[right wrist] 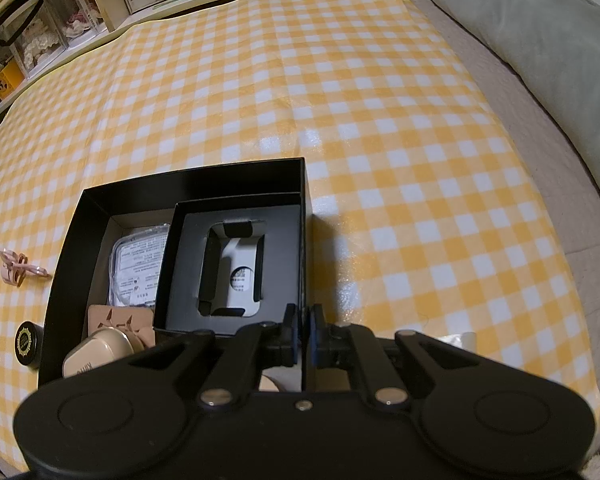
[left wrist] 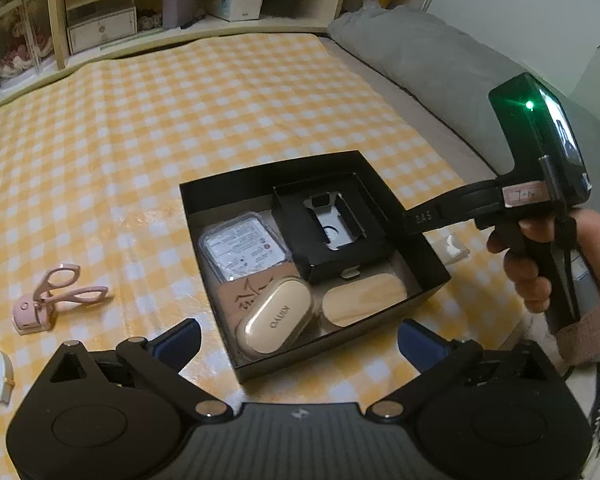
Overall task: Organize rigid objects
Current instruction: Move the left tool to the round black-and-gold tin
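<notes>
The right gripper [right wrist: 306,334] is clamped on the right wall of the black box [right wrist: 305,216], which lies on the checked cloth [right wrist: 340,100]. The left gripper [left wrist: 300,340] hovers with fingers apart near the box's front edge; the pink eyelash curler [left wrist: 56,292] lies well left of the box.

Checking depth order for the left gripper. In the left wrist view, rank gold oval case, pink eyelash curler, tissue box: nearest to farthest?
From the left gripper:
1. Gold oval case, just ahead, in the black box's near corner.
2. Pink eyelash curler, on the cloth, left.
3. Tissue box, on the far shelf.
</notes>
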`<action>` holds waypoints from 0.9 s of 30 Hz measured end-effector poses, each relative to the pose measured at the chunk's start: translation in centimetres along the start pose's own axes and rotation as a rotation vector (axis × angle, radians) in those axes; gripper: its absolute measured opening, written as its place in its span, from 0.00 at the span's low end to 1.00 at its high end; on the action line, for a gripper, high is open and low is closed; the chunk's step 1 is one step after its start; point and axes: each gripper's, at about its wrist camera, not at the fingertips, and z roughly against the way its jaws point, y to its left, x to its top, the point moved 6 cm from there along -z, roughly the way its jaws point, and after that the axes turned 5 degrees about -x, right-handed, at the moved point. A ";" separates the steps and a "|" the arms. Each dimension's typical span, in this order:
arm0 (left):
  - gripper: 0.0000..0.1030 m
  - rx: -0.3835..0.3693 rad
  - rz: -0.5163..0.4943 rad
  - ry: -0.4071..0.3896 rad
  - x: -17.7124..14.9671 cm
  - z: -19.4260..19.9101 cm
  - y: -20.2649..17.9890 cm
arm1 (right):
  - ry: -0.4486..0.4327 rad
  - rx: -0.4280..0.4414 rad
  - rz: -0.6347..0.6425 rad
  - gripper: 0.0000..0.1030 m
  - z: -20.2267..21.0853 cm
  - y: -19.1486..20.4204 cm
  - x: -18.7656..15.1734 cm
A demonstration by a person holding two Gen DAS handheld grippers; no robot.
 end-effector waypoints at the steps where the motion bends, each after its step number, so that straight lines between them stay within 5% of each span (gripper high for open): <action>1: 1.00 0.007 -0.005 0.002 -0.1 0.0 0.1 | 0.000 0.000 0.000 0.06 0.0 0.1 0.0; 18: 1.00 0.103 0.047 -0.040 1.6 2.5 7.5 | 0.000 -0.002 0.000 0.06 0.0 0.1 0.0; 27: 1.00 0.179 0.103 0.095 0.7 0.5 12.0 | 0.001 -0.003 0.001 0.06 0.0 0.0 0.0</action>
